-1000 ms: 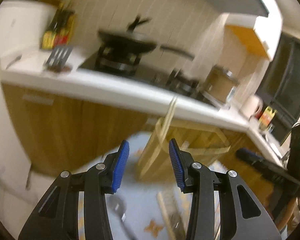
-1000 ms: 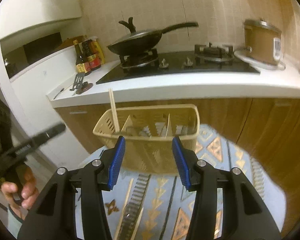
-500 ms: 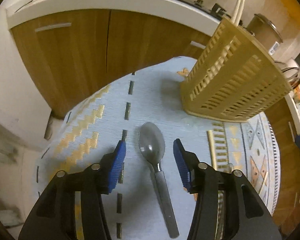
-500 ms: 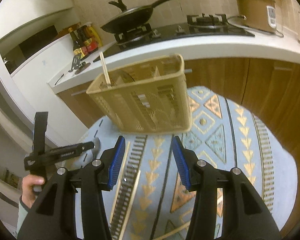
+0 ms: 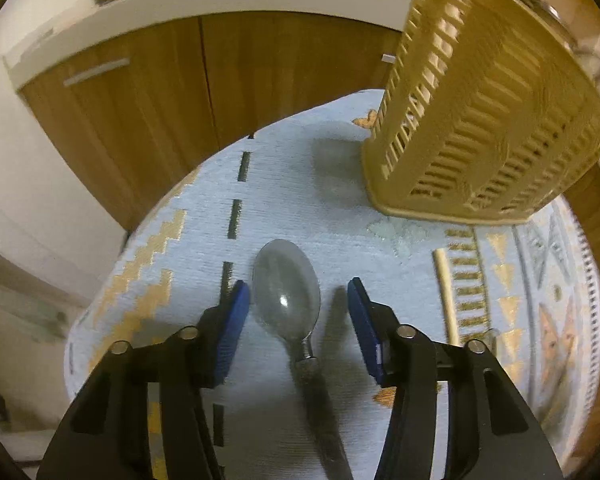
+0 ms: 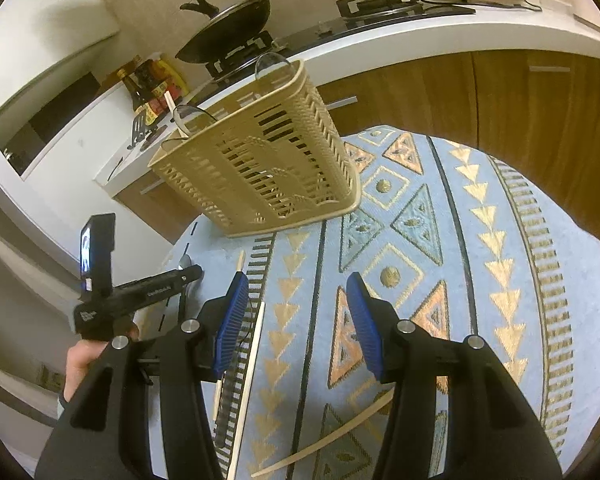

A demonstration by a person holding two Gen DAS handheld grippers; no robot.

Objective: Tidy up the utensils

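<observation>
Beige slotted plastic utensil basket (image 5: 484, 120) at two o'clock on patterned light-blue cloth (image 5: 300, 184), one chopstick, two spoons inside. Steel spoon (image 5: 288, 292) between closing left gripper (image 5: 298, 312) pads, untouched, axis twelve-to-six. Right gripper (image 6: 296, 316) half open, empty; wooden chopstick (image 6: 246, 384) at seven o'clock.

Checking for readable text: I'm seeing white lettering on the side of my left gripper (image 6: 188, 276) in the right wrist view, too small to read. Labels on the sauce bottles (image 6: 152, 90) on the counter are showing red/yellow print, illegible. Nothing else legible.
</observation>
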